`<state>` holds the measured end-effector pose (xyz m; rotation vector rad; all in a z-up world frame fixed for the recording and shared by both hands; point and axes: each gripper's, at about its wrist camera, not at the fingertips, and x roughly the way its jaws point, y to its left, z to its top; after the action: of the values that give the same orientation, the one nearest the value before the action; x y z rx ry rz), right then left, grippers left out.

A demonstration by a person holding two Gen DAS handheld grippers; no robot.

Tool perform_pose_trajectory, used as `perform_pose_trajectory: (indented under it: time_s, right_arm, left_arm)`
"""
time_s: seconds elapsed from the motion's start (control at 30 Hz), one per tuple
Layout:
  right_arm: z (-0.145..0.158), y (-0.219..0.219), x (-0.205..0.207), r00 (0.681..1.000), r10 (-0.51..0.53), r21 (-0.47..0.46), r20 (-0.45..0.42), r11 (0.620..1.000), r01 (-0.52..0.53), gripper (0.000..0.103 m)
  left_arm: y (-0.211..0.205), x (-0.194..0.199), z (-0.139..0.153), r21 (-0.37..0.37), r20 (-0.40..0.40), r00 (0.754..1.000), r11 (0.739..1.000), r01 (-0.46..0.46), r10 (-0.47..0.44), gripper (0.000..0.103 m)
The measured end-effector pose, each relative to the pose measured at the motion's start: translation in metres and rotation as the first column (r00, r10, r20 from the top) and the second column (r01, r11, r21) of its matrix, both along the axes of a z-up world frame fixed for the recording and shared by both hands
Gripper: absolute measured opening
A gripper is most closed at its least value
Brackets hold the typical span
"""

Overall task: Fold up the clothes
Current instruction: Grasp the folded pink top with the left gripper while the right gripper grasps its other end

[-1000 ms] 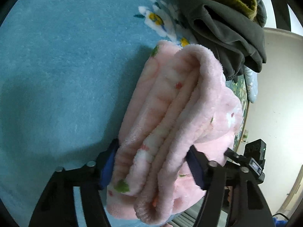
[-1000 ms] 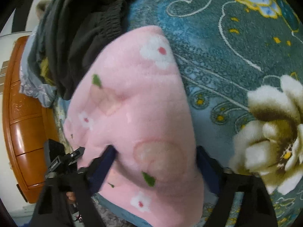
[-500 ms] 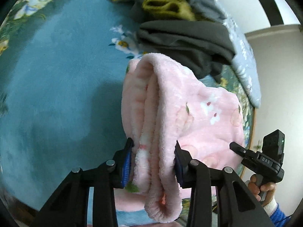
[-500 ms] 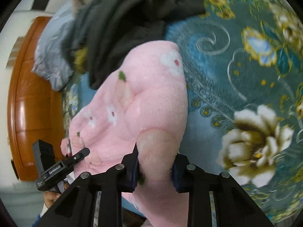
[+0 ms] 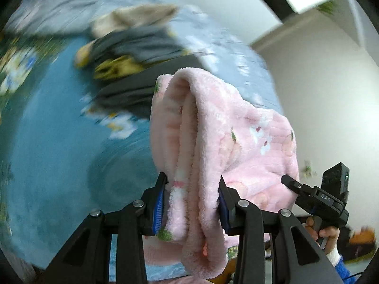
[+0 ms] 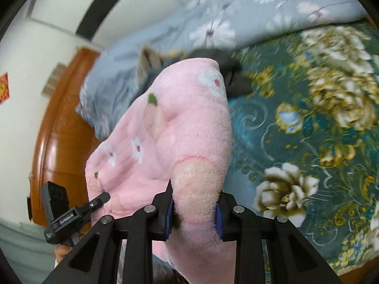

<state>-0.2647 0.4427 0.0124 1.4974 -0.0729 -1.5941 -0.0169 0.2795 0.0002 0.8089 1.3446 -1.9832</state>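
I've lifted the folded pink fleece garment (image 5: 213,142) off the bed (image 6: 296,123); both hand-held grippers, left (image 5: 193,201) and right (image 6: 195,210), stay clamped on it for carrying.

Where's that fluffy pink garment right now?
The pink garment hangs between both grippers, left gripper and right gripper each clamped on it, above the floral bedspread.

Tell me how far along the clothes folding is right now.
Done: the pink fleece garment is already doubled into layers. In hand: the left gripper and right gripper each pinch it, raised off the bed. Left: the dark clothes pile behind looks unfolded.
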Motion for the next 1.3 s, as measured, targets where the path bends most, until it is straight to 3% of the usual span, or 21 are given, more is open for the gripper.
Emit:
perform_pose_trajectory:
  time_s: [0.13,0.37,0.57,0.67,0.77,0.9,1.03,1.17,1.23,1.3]
  right_arm:
    - [0.041,0.055,0.003,0.989,-0.129,-0.034,-0.069,0.991,0.126,0.029]
    - [0.080,0.174,-0.006,0.928,-0.351,-0.037,-0.128,0.936,0.349,0.029]
    - [0.076,0.254,-0.042,0.870,-0.485,-0.062,-0.087,0.875,0.481,0.029]
    - [0.062,0.279,-0.079,0.856,-0.513,-0.058,-0.060,0.858,0.510,0.029]
    - [0.043,0.295,-0.128,0.859,-0.512,-0.063,-0.030,0.858,0.509,0.029]
    - [0.011,0.307,-0.222,0.884,-0.466,-0.040,0.029,0.884,0.467,0.029]
    - [-0.013,0.317,-0.314,0.915,-0.394,-0.017,0.089,0.918,0.397,0.029]
    - [-0.033,0.310,-0.378,0.951,-0.278,0.020,0.132,0.960,0.278,0.027]
    - [-0.050,0.308,-0.403,0.957,-0.257,0.057,0.132,0.966,0.251,0.016]
    - [-0.066,0.306,-0.427,0.963,-0.235,0.093,0.133,0.970,0.224,0.015]
  left_arm:
    - [0.014,-0.043,0.024,-0.090,-0.064,0.989,0.987,0.131,-0.137,0.039]
    - [0.061,-0.135,0.016,-0.074,-0.120,0.937,0.944,0.322,-0.329,0.039]
    - [0.094,-0.218,0.019,-0.074,-0.095,0.901,0.906,0.417,-0.423,0.039]
    - [0.115,-0.257,0.036,-0.081,-0.067,0.889,0.891,0.448,-0.453,0.039]
    - [0.116,-0.309,0.032,-0.085,-0.029,0.887,0.885,0.457,-0.461,0.039]
    - [0.111,-0.390,0.016,-0.082,0.001,0.915,0.912,0.402,-0.404,0.037]
    - [0.109,-0.451,-0.001,-0.002,-0.071,0.944,0.946,0.324,-0.323,0.034]
    - [0.112,-0.511,-0.015,0.051,-0.010,0.961,0.960,0.275,-0.275,0.034]
    - [0.112,-0.532,-0.033,0.087,0.040,0.965,0.963,0.253,-0.257,0.034]
    - [0.108,-0.551,-0.058,0.133,0.100,0.964,0.963,0.232,-0.246,0.034]
